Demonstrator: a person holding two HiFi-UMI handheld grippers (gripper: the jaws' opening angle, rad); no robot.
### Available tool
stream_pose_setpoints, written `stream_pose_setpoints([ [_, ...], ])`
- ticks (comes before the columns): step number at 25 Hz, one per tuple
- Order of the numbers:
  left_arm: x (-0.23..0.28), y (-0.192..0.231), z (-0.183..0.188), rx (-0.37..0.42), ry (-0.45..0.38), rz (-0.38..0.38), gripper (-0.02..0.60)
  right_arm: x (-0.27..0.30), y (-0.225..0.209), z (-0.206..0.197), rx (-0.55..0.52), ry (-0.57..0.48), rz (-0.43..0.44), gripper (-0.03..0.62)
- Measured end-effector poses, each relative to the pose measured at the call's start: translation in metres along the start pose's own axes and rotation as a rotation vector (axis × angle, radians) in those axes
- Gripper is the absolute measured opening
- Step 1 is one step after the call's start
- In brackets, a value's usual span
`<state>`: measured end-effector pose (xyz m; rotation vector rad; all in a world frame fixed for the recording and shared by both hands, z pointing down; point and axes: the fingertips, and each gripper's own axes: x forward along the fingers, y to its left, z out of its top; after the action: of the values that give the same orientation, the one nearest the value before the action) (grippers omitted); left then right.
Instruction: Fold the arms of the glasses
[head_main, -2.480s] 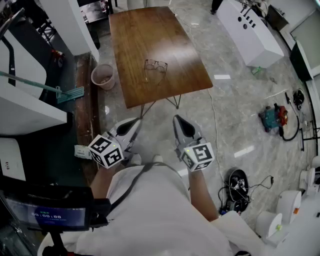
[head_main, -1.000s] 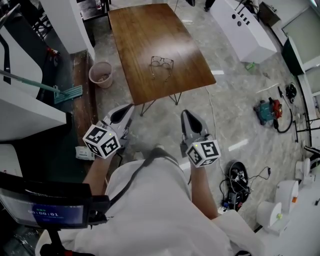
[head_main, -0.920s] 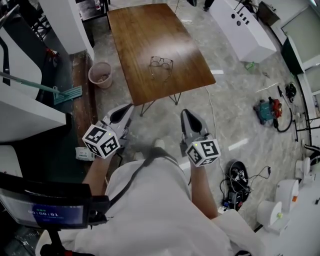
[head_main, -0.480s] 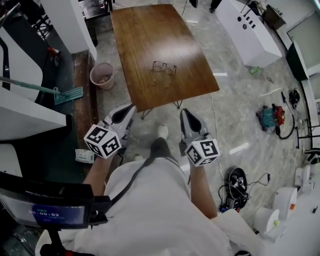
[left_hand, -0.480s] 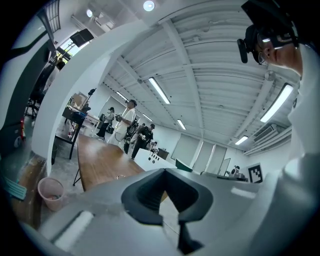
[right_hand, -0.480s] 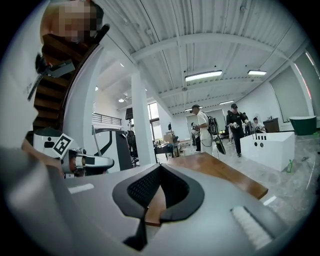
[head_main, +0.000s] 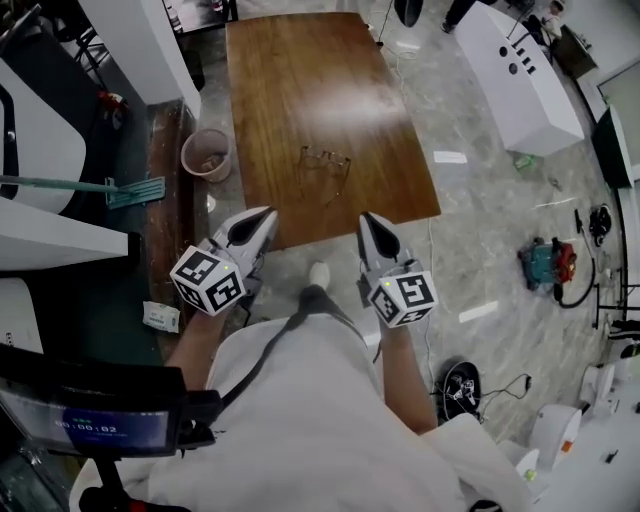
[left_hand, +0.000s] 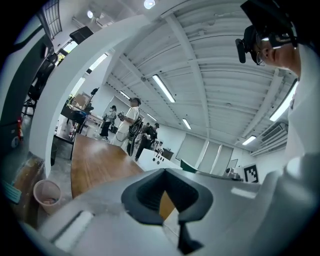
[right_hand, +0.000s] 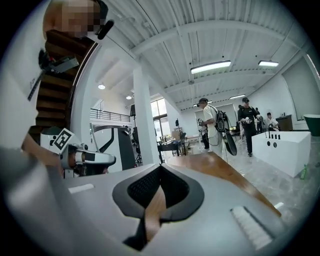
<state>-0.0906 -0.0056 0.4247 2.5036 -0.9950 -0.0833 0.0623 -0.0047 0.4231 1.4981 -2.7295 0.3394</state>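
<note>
Left tool (head_main: 262, 218) and right tool (head_main: 371, 225) are hovering clenched, empty, before the bench (head_main: 300, 80); nudging could skid the seemingly unfolded glasses (head_main: 322, 165).

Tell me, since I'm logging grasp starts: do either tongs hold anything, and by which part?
Nothing is held. The left tongs and right tongs are both empty; the glasses lie on the table, apart from them.

The wooden table (head_main: 300, 80) is bare all round the glasses (head_main: 325, 160), which lie near its front edge. A pink bin (head_main: 207, 152) stands just beside the table's left side, and a white cabinet (head_main: 520, 75) well off its right.
</note>
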Motion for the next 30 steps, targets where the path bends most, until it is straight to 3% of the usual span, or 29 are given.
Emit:
stream_pose_setpoints([
  [10, 0.089, 0.027, 0.009, -0.023, 0.007, 0.122, 0.003, 0.065, -0.082, -0.008, -0.042, 0.113, 0.156, 0.009],
  [19, 0.126, 0.050, 0.012, -0.028, 0.004, 0.219, 0.003, 0.117, -0.113, -0.033, -0.113, 0.221, 0.302, 0.009],
  [24, 0.122, 0.067, 0.014, -0.052, 0.009, 0.231, 0.003, 0.136, -0.110, -0.040, -0.107, 0.245, 0.316, 0.009],
  [30, 0.109, 0.104, 0.006, -0.060, 0.054, 0.175, 0.003, 0.172, -0.099, -0.073, -0.112, 0.283, 0.265, 0.009],
])
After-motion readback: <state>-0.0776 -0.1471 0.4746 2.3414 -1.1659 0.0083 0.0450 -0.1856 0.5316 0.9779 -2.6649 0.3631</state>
